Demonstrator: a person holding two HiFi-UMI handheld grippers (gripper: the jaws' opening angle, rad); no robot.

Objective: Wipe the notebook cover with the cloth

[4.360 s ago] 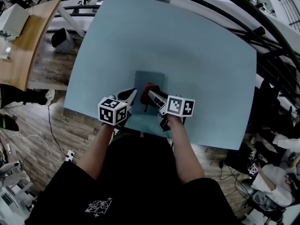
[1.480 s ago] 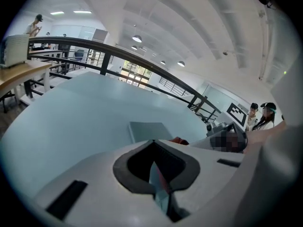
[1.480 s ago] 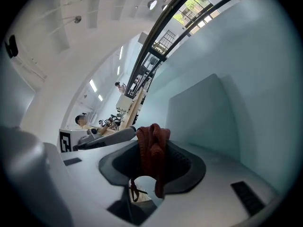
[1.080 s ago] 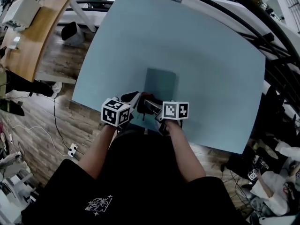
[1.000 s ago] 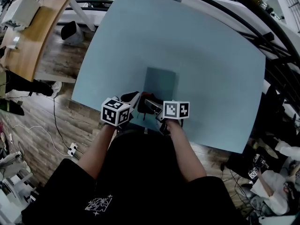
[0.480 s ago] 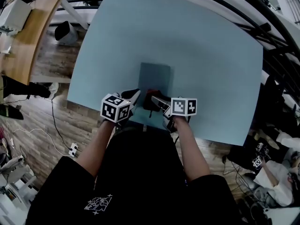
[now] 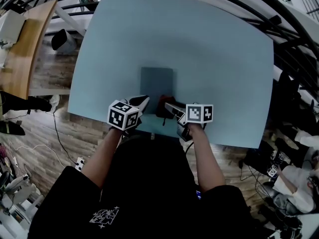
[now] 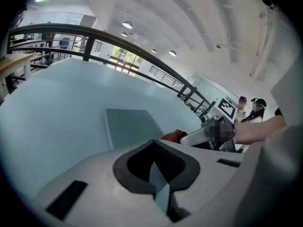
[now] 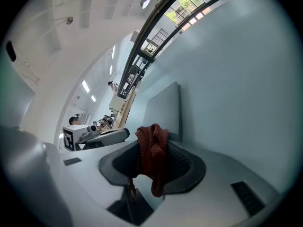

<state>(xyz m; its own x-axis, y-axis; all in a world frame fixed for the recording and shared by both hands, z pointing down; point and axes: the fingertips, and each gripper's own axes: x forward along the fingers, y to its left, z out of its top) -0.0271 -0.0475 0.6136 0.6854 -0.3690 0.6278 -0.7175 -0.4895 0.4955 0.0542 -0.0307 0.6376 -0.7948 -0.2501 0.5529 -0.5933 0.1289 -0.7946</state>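
On pale blue table [image 7: 209, 49]: grey notebook [image 7: 156, 81]; wood floor [image 7: 42, 131] around

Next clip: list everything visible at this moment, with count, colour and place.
table: 1, light blue, fills the head view's middle
notebook: 1, grey-blue, flat on the table near its front edge
cloth: 1, dark red, bunched, by the notebook's near edge
wooden desk: 1, tan, far left
railing: 1, black, curving round the table's far side
left claw: 1, white, jaws together, empty
right claw: 1, white, shut on the cloth
forearms: 2, bare, behind the claws
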